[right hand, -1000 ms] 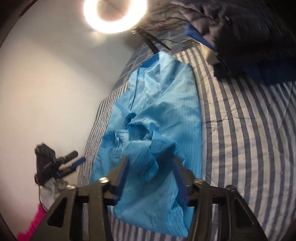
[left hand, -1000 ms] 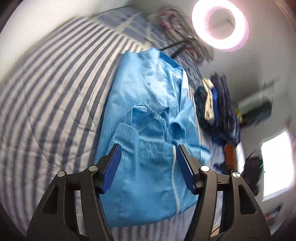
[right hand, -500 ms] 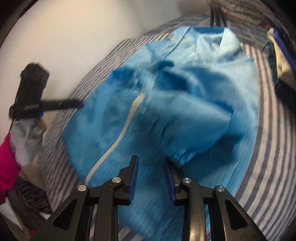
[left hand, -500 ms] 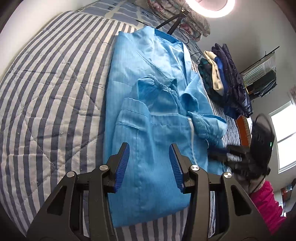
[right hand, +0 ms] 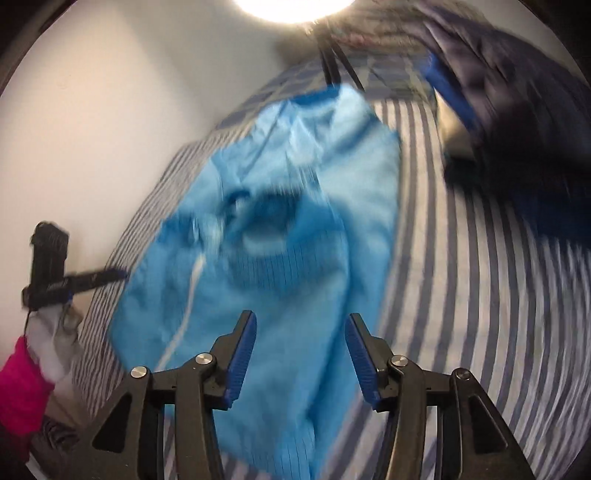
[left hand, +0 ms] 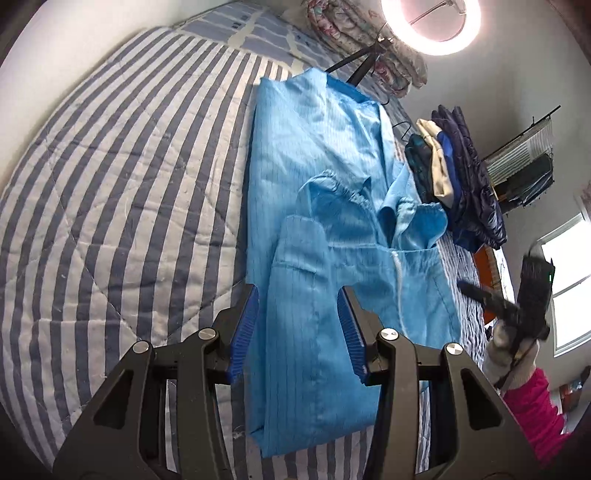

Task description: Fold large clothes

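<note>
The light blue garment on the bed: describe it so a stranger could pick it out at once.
Start from the blue-and-white striped quilt covering the bed. Along its middle lies the light blue garment, sleeves folded in over its body, with a white zipper down the front. The pile of clothes beside it is dark, navy and cream.

Right gripper above blue garment on striped bed; jaws just opened, nothing between pads.

One blue garment lay on one striped quilt. One clothes pile sat far right. One ring light stood beyond. Two grippers were present: left gripper, right gripper.
</note>
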Demonstrator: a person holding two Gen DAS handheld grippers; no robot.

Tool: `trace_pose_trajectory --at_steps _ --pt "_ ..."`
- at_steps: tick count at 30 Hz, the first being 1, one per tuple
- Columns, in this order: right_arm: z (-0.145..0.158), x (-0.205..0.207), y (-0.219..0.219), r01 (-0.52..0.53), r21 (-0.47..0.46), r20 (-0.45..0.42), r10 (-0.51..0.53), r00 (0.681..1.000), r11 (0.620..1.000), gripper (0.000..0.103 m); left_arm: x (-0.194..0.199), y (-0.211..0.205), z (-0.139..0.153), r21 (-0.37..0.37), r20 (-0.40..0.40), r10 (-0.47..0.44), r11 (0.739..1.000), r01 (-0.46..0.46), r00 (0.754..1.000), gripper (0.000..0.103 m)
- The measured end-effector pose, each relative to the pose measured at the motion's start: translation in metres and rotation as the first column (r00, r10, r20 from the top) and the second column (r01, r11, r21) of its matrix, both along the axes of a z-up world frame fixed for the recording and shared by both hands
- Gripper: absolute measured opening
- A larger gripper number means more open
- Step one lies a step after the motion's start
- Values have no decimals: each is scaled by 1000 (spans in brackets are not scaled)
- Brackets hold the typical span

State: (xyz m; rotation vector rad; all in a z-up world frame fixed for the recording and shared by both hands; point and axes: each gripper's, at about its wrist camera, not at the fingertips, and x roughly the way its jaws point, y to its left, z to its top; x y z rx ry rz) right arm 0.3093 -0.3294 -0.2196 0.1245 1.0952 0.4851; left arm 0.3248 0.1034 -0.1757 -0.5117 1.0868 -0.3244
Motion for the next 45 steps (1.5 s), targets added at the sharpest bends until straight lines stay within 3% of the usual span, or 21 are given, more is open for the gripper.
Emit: trace_pose_trajectory --at_steps 3,6,8,9,10,14,18,20,21,25,28,30,33,39,41,45 --pt "-15 -8 -7 17 49 -61 -14 998 999 48 2 -1 -9 -12 -27 -7 1000 7 1000 45" --pt "-25 -12 -7 7 75 -92 0 996 997 20 6 -3 -15 -33 -46 3 999 -5 999 44" --pt "-20 -18 -4 -4 85 -78 10 997 996 2 9 -8 -16 -21 -47 -11 1000 10 999 17" --pt "-17 -21 -3 -6 78 -66 11 998 997 1 10 -11 -16 4 -41 -18 1000 18 999 5" --pt "-14 -25 -1 -10 69 -49 13 999 998 0 10 -14 -13 22 -20 -15 1000 15 1000 5" --pt "-21 -38 0 12 54 -45 -10 999 998 0 16 -27 -11 92 17 -33 995 32 999 3" --pt "-32 -36 3 17 -7 -58 -17 998 1000 0 20 -33 -28 154 -10 -24 988 25 1000 3" --pt "-26 -35 8 6 -41 -46 -8 999 999 2 18 -35 -27 190 3 -15 982 14 1000 8" --pt "-21 -36 11 -9 -69 -25 8 1000 998 5 17 -34 -24 202 11 -10 979 7 1000 9" --pt "8 -49 25 -27 -195 138 54 989 981 33 10 -36 5 280 108 -17 960 -14 994 10" --pt "24 -58 37 -55 -190 257 104 961 980 33 4 -44 22 254 152 -50 967 10 987 10" --pt "26 -56 50 -99 -185 281 149 948 978 33 1 -59 28 265 177 -108 962 58 978 10" --pt "15 -37 68 -142 -207 236 190 953 968 32 6 -79 19 297 152 -160 949 109 975 10" --pt "-26 -6 62 -93 -221 124 123 985 971 31 22 -78 -24 294 35 -121 950 105 992 10" --pt "-45 2 58 -88 -197 74 104 992 976 30 22 -74 -31 284 40 -123 953 107 992 10" --pt "-49 0 64 -85 -227 90 107 990 970 32 18 -77 -33 306 54 -145 944 122 988 10"
